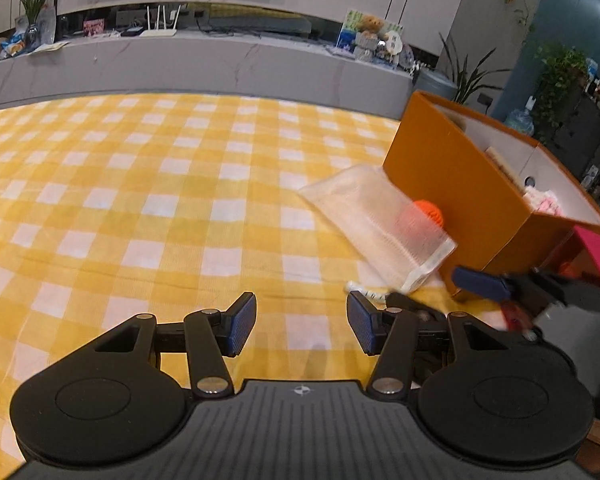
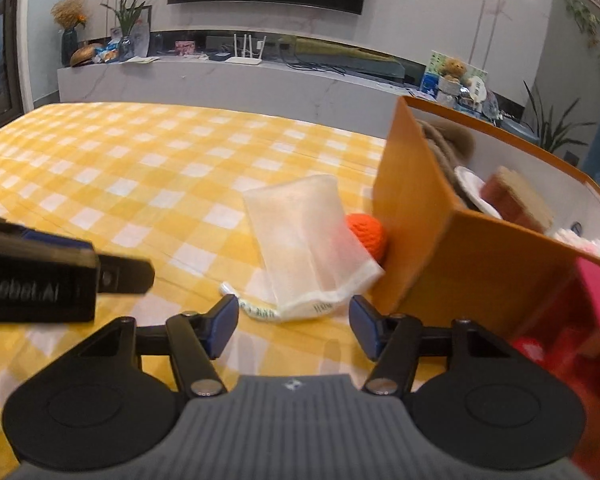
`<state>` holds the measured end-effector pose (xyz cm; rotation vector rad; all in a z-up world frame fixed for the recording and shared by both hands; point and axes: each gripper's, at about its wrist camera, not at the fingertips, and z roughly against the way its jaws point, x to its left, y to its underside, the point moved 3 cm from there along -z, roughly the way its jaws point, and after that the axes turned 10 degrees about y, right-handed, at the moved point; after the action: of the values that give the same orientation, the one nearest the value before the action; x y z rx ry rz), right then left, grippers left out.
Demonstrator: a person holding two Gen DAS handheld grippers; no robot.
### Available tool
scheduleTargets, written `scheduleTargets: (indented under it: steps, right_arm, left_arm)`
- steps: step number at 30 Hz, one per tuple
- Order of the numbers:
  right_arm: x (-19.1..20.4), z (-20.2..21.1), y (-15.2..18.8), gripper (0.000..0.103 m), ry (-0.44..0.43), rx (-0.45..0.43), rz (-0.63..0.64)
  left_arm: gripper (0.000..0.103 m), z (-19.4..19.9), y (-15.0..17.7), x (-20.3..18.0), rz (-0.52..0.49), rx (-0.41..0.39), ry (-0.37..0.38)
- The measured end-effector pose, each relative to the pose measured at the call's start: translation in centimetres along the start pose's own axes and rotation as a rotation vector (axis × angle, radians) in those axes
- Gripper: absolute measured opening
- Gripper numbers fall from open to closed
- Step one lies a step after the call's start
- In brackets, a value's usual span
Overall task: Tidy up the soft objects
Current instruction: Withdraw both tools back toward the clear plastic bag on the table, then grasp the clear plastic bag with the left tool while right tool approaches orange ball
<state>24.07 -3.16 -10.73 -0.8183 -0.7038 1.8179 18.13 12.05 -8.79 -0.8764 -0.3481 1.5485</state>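
A translucent white mesh pouch (image 2: 308, 236) lies on the yellow checked cloth, leaning against an orange knitted ball (image 2: 367, 232) beside the orange box (image 2: 412, 216). The box holds several soft items, among them a brown plush (image 2: 448, 140) and a pink one (image 2: 580, 242). My right gripper (image 2: 292, 320) is open and empty, just short of the pouch's near hem. My left gripper (image 1: 302, 322) is open and empty, to the left of the pouch (image 1: 376, 220) and ball (image 1: 430, 212). The right gripper's finger (image 1: 484, 284) shows at the box's near corner (image 1: 460, 200).
The checked cloth (image 1: 140, 200) spreads wide to the left and far side. A grey marble ledge (image 2: 236, 80) with plants, a router and trinkets runs behind it. A pink-red object (image 2: 596, 320) sits at the right beside the box. The left gripper's body (image 2: 36, 280) shows at the left.
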Motion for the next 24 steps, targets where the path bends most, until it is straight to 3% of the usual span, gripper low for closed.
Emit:
scheduleTargets:
  steps: [5, 11, 14, 15, 16, 18, 24]
  right_arm:
    - [0.8, -2.0, -0.2, 0.055, 0.02, 0.006, 0.005]
    - [0.2, -3.3, 0.1, 0.049, -0.015, 0.024, -0.075]
    - [0.2, -3.2, 0.1, 0.034, -0.034, 0.024, -0.078]
    - [0.4, -3.2, 0.1, 0.017, -0.036, 0.024, -0.068]
    - [0.5, -3.1, 0.0, 0.008, -0.032, 0.025, -0.056]
    - [0.4, -2.9, -0.2, 0.003, -0.05, 0.037, -0.061]
    - [1.7, 0.7, 0.1, 0.002, -0.162, 0.015, -0.036]
  left_arm:
    - [0.062, -0.2, 0.0, -0.1, 0.007, 0.007, -0.003]
    - [0.062, -0.3, 0.1, 0.1, 0.03, 0.003, 0.011]
    - [0.062, -0.3, 0.0, 0.0, 0.031, 0.001, 0.009]
    - [0.062, -0.3, 0.0, 0.0, 0.03, 0.001, 0.008]
    - [0.062, -0.3, 0.1, 0.0, 0.031, 0.0, 0.01]
    - [0.062, -0.1, 0.0, 0.0, 0.035, -0.008, 0.016]
    - [0.062, 1.6, 0.0, -0.1, 0.055, -0.057, 0.032]
